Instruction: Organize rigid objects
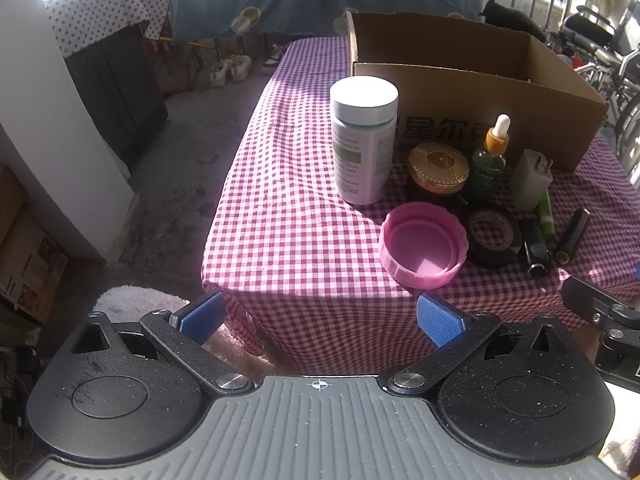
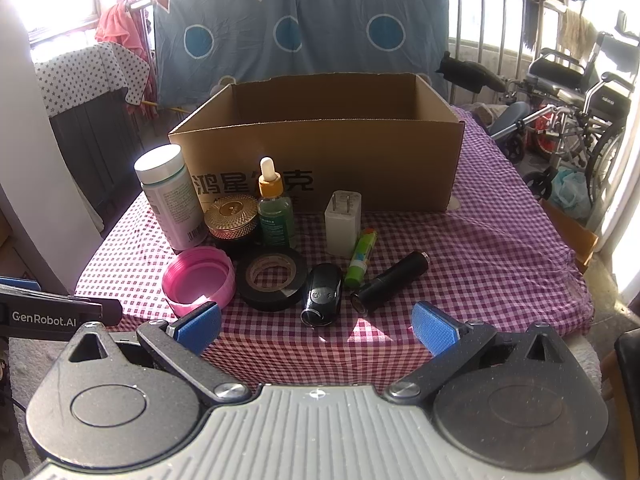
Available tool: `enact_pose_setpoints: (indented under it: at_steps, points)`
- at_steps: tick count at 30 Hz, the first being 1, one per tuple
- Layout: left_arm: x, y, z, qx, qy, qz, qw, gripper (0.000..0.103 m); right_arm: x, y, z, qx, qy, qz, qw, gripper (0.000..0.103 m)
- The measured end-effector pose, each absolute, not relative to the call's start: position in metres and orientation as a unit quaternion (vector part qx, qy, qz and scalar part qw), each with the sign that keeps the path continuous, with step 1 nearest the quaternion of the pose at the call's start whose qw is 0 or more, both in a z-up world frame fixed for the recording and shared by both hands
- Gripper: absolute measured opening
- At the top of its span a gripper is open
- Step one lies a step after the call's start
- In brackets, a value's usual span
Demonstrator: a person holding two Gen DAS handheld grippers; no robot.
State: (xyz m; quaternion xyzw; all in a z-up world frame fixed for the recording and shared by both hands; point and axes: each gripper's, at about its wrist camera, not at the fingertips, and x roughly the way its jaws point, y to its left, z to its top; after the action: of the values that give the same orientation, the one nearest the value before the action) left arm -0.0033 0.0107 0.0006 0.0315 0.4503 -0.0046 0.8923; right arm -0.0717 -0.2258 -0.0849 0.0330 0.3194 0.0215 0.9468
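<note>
Both hand-held grippers are hanging just off the worktop's near edge: we are holding the left hand-held gripper (image 1: 320,318) with its blue pads spread wide and nothing between them, and the right hand-held gripper (image 2: 316,326) is gaping the same way, empty. On the checked worktop (image 2: 500,248) a cardboard box (image 2: 320,152) is sitting open toward the far edge. In front of it, the small things are crowding together toward the near left corner: a white bottle (image 2: 170,196) is standing upright at the left, a gold-lidded jar (image 2: 232,214) just beside it, then a dropper bottle (image 2: 274,208) and a white charger plug (image 2: 343,222). Nearer the front edge, a pink cap (image 2: 198,280) is lying open side up, touching a roll of black tape (image 2: 272,278); a black key fob (image 2: 322,294), a green glue stick (image 2: 361,256) and a black tube (image 2: 394,280) are lying to their right.
</note>
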Motion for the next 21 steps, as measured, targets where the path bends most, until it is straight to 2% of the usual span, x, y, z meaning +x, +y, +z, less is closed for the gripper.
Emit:
enact_pose_setpoints:
  at_steps: [21]
  points:
    - [0.002, 0.009, -0.002, 0.038, 0.457, -0.009, 0.888, 0.102, -0.066, -0.238, -0.088, 0.055, 0.318, 0.008, 0.946, 0.103]
